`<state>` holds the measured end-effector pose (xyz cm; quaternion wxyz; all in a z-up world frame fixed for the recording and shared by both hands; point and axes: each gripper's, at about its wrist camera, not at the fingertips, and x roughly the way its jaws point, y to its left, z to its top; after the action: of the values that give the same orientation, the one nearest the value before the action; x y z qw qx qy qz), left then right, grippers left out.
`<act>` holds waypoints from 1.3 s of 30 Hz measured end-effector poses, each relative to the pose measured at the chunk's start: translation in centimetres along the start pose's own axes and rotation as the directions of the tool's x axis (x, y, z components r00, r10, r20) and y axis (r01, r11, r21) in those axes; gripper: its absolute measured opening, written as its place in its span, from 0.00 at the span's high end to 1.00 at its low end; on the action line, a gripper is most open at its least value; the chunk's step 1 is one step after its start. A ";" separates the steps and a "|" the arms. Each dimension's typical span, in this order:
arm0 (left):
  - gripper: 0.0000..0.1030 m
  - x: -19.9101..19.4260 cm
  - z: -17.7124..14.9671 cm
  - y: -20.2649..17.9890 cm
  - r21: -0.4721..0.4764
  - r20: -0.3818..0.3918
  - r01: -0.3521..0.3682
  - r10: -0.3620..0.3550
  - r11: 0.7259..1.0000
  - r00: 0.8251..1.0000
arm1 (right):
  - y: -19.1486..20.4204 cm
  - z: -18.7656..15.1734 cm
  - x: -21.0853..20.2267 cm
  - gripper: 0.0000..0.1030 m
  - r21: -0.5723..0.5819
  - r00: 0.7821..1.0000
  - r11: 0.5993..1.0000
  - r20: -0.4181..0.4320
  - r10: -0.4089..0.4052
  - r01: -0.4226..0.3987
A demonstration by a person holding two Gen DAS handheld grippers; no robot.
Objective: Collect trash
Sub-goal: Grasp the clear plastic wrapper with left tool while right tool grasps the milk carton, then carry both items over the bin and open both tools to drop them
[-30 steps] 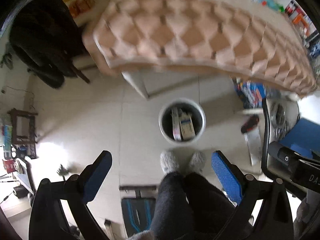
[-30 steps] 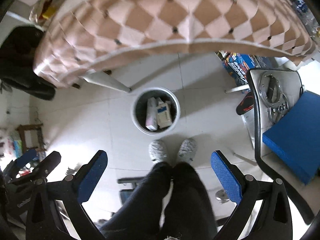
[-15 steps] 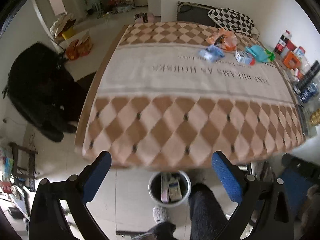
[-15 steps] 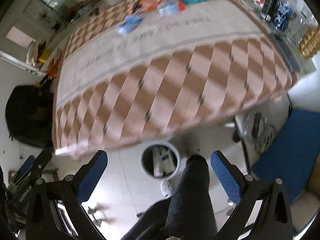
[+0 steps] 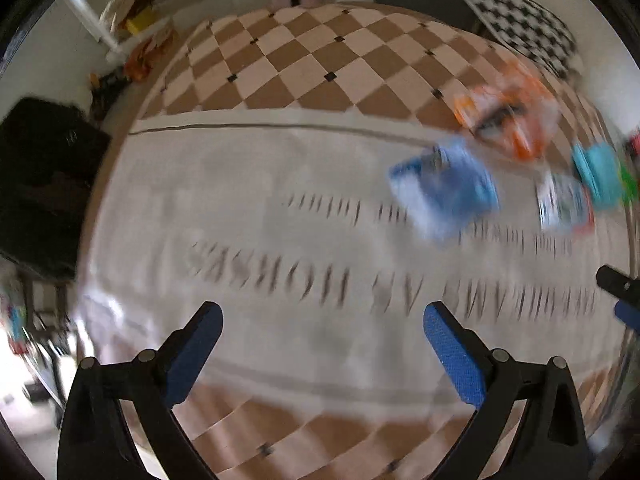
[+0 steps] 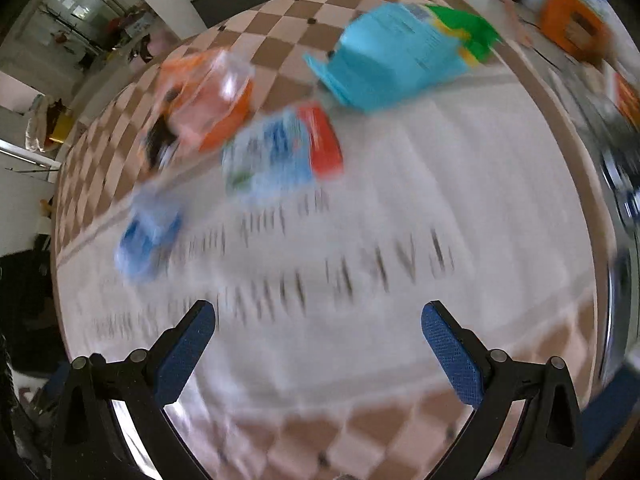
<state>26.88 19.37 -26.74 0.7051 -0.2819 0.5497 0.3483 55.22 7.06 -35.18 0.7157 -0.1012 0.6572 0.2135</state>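
1. While both grippers, left gripper [image 5: 320, 344] and right gripper [image 6: 318, 340], hover with jaws wide and empty, trash lies on the counter [image 5: 280, 184].
2. Blue wrapper [image 5: 444, 192] sits at one o'clock from the left jaws; its long axis is blurred.
3. Right jaws seem nearer the carton [image 6: 280, 156], at eleven o'clock.

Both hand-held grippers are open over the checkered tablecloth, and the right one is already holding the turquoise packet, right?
Not quite. In the right wrist view the right hand-held gripper is open and empty; the turquoise packet lies on the checkered tablecloth ahead. The left hand-held gripper is open too.
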 end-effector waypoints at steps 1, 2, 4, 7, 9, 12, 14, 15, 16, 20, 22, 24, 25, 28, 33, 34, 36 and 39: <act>0.01 0.6 1.3 -0.2 -0.033 -0.016 0.022 -0.022 0.999 1.000 | 0.4 1.8 0.7 0.00 -0.010 1.000 1.000 -0.002 -0.008 0.008; 0.01 1.3 2.4 -0.4 -0.062 -0.030 0.041 -0.043 0.997 0.999 | 0.7 2.8 1.2 0.00 -0.018 1.000 1.000 -0.002 -0.010 0.010; 0.01 2.3 4.0 -1.1 -0.091 -0.053 0.065 -0.070 0.994 0.996 | 1.5 5.2 2.5 0.00 -0.034 1.000 0.999 -0.016 -0.006 0.005; 0.21 4.0 5.7 -2.2 -0.114 -0.096 0.083 -0.094 0.990 0.991 | 2.6 7.2 4.4 0.00 -0.054 0.999 0.999 -0.046 -0.003 0.000; 0.38 5.0 6.3 -3.0 -0.122 -0.135 0.091 -0.107 0.988 0.985 | 3.1 7.8 5.4 0.00 -0.072 0.998 0.997 -0.061 -0.010 0.005; 0.66 6.3 6.7 -3.7 -0.136 -0.166 0.102 -0.124 0.985 0.978 | 3.6 8.0 6.4 0.08 -0.095 0.997 0.995 -0.071 -0.024 0.017; 0.79 6.0 6.7 -4.2 -0.130 -0.168 0.090 -0.112 0.987 0.979 | 3.9 8.1 6.3 0.08 -0.117 0.998 0.993 -0.047 -0.036 0.031; 0.85 5.7 6.6 -4.3 -0.115 -0.158 0.078 -0.096 0.990 0.983 | 4.1 8.0 6.2 0.08 -0.136 0.998 0.990 -0.039 -0.048 0.042; 0.89 5.4 6.6 -4.4 -0.103 -0.148 0.073 -0.088 0.992 0.985 | 4.2 7.8 6.1 0.08 -0.143 0.998 0.989 -0.035 -0.047 0.042; 0.93 3.7 5.8 -4.2 -0.052 -0.100 0.050 -0.055 0.997 0.994 | 4.6 6.2 5.0 0.08 -0.154 0.998 0.987 -0.012 -0.056 0.053; 0.94 2.5 5.1 -3.7 -0.031 -0.073 0.042 -0.044 0.999 0.996 | 4.7 4.8 4.1 0.08 -0.144 0.999 0.988 0.002 -0.052 0.052; 0.94 0.9 4.2 -3.2 -0.002 -0.034 0.025 -0.025 1.000 0.999 | 4.7 4.3 3.2 0.08 -0.135 0.998 0.989 0.020 -0.052 0.054; 0.94 0.1 3.5 -2.9 0.009 -0.018 0.016 -0.016 1.000 1.000 | 4.8 3.7 2.6 0.08 -0.130 0.998 0.990 0.034 -0.048 0.052; 0.94 -2.9 1.2 -1.5 0.041 0.042 0.003 -0.005 0.999 0.999 | 5.1 1.4 0.6 0.08 -0.111 0.996 0.992 0.082 -0.045 0.054; 0.94 -7.5 -3.3 2.0 0.090 0.143 0.000 -0.013 0.996 0.990 | 4.9 -5.1 -3.2 0.08 -0.096 0.990 0.995 0.140 -0.010 0.023; 0.94 -8.1 -3.8 2.7 0.105 0.162 0.003 -0.021 0.994 0.987 | 4.8 -6.8 -4.3 0.08 -0.094 0.988 0.995 0.152 -0.001 0.015; 0.94 -10.2 -6.5 4.7 0.136 0.200 0.013 -0.040 0.991 0.979 | 5.0 -10.6 -6.1 0.08 -0.094 0.984 0.995 0.180 0.009 0.008; 0.94 -11.8 -10.7 8.4 0.178 0.240 0.030 -0.073 0.984 0.968 | 5.3 -17.2 -8.9 0.08 -0.090 0.978 0.996 0.208 0.025 -0.007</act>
<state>12.14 13.90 -17.90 0.7983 -0.1883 0.4789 0.3129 37.05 2.91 -27.68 0.7740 -0.1046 0.5689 0.2577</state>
